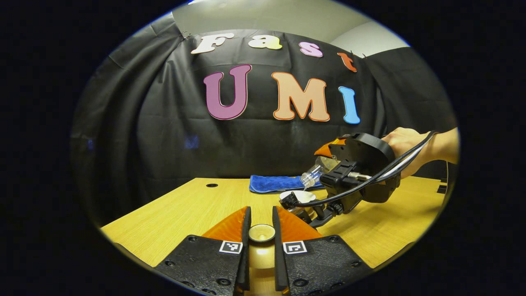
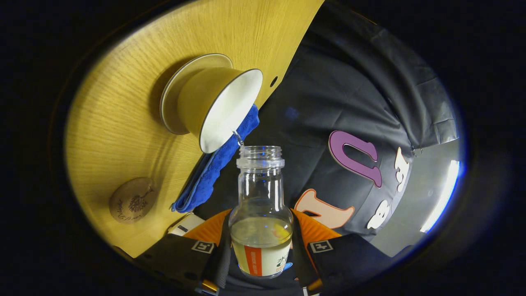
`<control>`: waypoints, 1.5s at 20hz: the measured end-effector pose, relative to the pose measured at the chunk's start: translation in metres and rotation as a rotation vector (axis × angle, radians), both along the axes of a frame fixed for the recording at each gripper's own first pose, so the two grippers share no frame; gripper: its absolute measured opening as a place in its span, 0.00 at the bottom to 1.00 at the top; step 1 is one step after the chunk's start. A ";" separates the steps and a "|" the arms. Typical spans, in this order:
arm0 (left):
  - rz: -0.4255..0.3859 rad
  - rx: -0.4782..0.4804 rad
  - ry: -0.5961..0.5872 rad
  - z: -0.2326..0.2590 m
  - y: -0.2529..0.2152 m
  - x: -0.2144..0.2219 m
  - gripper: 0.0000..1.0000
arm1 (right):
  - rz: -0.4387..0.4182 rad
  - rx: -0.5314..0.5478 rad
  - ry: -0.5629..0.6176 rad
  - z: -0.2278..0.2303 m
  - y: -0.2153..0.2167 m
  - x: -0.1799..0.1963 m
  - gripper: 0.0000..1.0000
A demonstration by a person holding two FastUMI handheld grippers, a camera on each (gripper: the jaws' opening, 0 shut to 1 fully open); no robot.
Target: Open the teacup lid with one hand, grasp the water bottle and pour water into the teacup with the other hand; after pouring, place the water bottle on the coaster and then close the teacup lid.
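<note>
In the left gripper view, we see the wooden table (image 1: pixel 172 209) stretching ahead, and at the bottom centre the left gripper (image 1: pixel 261 233) is clamped on the teacup lid (image 1: pixel 261 232), one finger pressing on each side of its round knob and holding it above the table surface. Further right, beyond the fingers, the teacup (image 1: pixel 297 196) stands open on the table, just in front of a folded blue cloth (image 1: pixel 273 183). Above the cup, the right gripper (image 1: pixel 328 170) is held by a hand (image 1: pixel 404 144) and tilts the water bottle (image 1: pixel 311 176) so that its mouth points down toward the cup rim. In the right gripper view, the scene is rotated: at far left we see the round coaster (image 2: pixel 132 200) lying bare on the table (image 2: pixel 123 123), well apart from the cup. The teacup (image 2: pixel 218 107) rests on its saucer (image 2: pixel 170 96), with the blue cloth (image 2: pixel 218 164) just beside it. At centre, the right gripper (image 2: pixel 261 242) is closed on the water bottle (image 2: pixel 261 209), both fingers pressing its sides; the bottle is uncapped, partly filled, and a thin stream runs from its mouth to the cup rim.
</note>
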State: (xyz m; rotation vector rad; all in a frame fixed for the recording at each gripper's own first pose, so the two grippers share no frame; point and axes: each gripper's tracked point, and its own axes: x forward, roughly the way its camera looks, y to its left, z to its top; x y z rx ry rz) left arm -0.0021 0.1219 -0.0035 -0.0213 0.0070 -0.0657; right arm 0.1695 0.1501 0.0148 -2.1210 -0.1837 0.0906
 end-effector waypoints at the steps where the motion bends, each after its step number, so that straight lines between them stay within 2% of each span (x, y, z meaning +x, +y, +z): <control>1: 0.000 0.000 0.000 0.000 0.000 0.000 0.21 | 0.001 -0.004 -0.003 0.001 0.000 0.000 0.67; 12: 0.009 0.002 0.000 0.000 0.003 0.000 0.21 | 0.003 0.001 0.011 0.002 0.001 0.002 0.67; 15: 0.011 0.004 -0.003 0.000 0.004 0.001 0.21 | -0.041 0.119 0.098 -0.003 -0.010 0.009 0.69; 19: 0.015 0.004 -0.003 0.000 0.005 0.001 0.21 | -0.107 0.367 0.232 -0.011 -0.012 0.006 0.71; 21: 0.015 0.003 -0.003 0.000 0.005 0.001 0.21 | -0.138 0.544 0.318 -0.015 -0.015 -0.001 0.71; 25: 0.015 0.003 -0.002 -0.001 0.005 0.002 0.21 | -0.190 1.040 0.461 -0.004 -0.018 -0.006 0.67; 27: 0.016 0.003 -0.002 -0.001 0.006 0.002 0.21 | -0.210 1.275 0.480 0.005 -0.027 -0.004 0.67; 28: 0.018 0.003 -0.002 -0.001 0.006 0.002 0.21 | -0.213 1.401 0.488 0.010 -0.031 0.002 0.70; 30: 0.021 0.003 -0.002 0.000 0.007 0.002 0.21 | -0.206 1.627 0.487 0.013 -0.048 0.005 0.67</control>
